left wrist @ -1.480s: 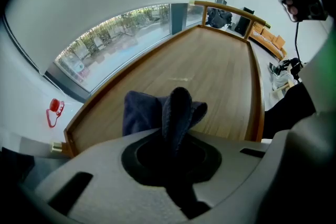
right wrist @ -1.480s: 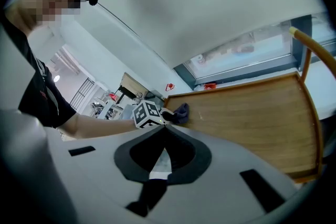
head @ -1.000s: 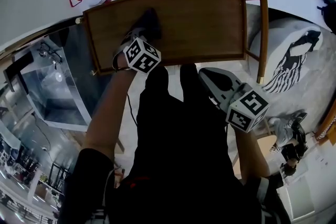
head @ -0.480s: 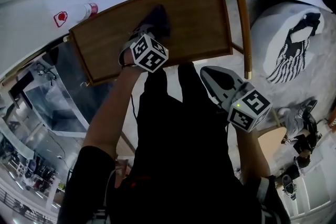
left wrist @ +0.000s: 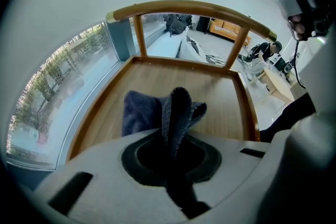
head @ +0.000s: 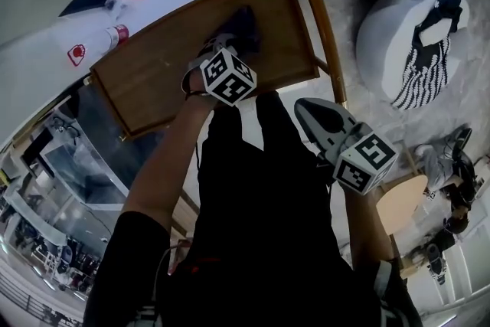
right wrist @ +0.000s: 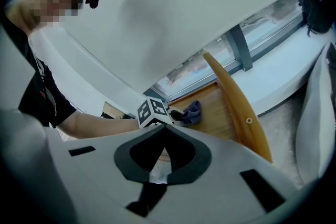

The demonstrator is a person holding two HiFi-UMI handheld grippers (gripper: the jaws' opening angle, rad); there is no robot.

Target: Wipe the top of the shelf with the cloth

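**Left gripper view: cloth pinched, down on shelf top**

Left gripper view, lower ctr: left gripper [left wrist: 176,136] closed to a narrow slit, clamped on a fold of dark blue cloth [left wrist: 155,110]. Rest of cloth bunched just fwd of jaws, lying on wooden shelf top [left wrist: 223,94]. Raised lip round the top. Curved wooden rail [left wrist: 191,7] across upper part of frame, on two posts. Window glass at left of frame.

Head view, upper ctr: same gripper over shelf top, marker cube nearest camera, forearm running down-left from it. Cloth a dark patch at jaw end, touching the wood in right half of the top, nearer far edge. Rail along right side of shelf. White bottle [head: 107,38] w/ red markings on pale ledge, upper left, beyond shelf.

Right gripper [head: 306,107] at ctr right of frame, off the shelf, below its near edge in frame, in front of person's dark clothing. No contact w/ shelf or cloth.

Right gripper view, lower ctr: jaws together at tips, nothing btwn them. Mid-frame beyond: left gripper's cube, cloth just right of it on the wood, rail slanting from ctr to lower right. Window strip behind, upper right.
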